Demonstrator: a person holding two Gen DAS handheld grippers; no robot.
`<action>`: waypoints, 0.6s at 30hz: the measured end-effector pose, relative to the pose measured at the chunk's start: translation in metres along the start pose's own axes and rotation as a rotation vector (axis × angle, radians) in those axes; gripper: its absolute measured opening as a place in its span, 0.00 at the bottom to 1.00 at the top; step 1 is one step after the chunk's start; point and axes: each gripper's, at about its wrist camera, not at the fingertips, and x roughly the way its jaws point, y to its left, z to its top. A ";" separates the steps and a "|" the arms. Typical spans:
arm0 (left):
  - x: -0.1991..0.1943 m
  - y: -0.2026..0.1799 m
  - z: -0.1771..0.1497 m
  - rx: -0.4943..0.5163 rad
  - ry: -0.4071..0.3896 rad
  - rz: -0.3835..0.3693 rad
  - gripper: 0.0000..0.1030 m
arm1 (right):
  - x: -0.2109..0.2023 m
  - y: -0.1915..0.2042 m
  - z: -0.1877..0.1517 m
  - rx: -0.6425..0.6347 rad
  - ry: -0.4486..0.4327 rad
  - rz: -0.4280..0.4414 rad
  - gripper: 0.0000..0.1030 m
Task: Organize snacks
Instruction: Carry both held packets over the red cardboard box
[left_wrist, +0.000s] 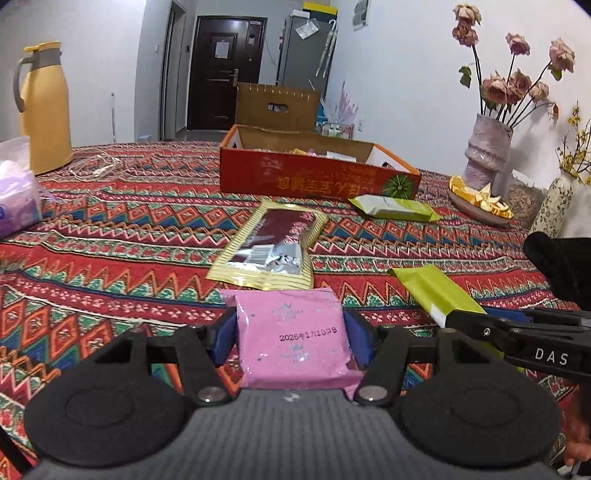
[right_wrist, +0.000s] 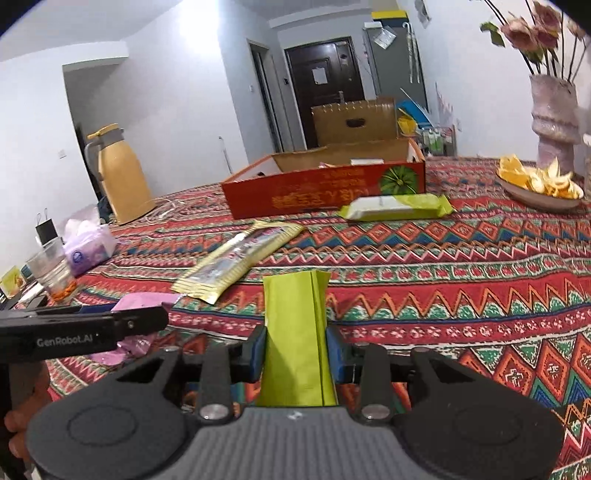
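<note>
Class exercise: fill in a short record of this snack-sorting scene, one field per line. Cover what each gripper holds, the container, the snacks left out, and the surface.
left gripper: shut on pink packet
right gripper: shut on green packet
container: open red cardboard box, some items already inside
loose snacks: gold-edged pouch lying flat; green and white packet beside the box
surface: patterned tablecloth
nearby: yellow jug, plate of orange peel, vase of flowers

pink pkt, lime-green pkt, gold-maroon pkt, red box, red zigzag-pattern cloth, yellow jug
</note>
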 end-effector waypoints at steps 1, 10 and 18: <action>-0.001 0.001 0.000 0.000 -0.005 -0.001 0.60 | -0.002 0.002 0.001 -0.004 -0.006 -0.003 0.32; -0.001 0.003 0.013 0.004 -0.028 -0.018 0.60 | -0.009 0.000 0.011 -0.013 -0.045 -0.049 0.32; 0.007 0.001 0.069 0.083 -0.125 0.009 0.60 | -0.006 -0.006 0.062 -0.079 -0.124 -0.099 0.32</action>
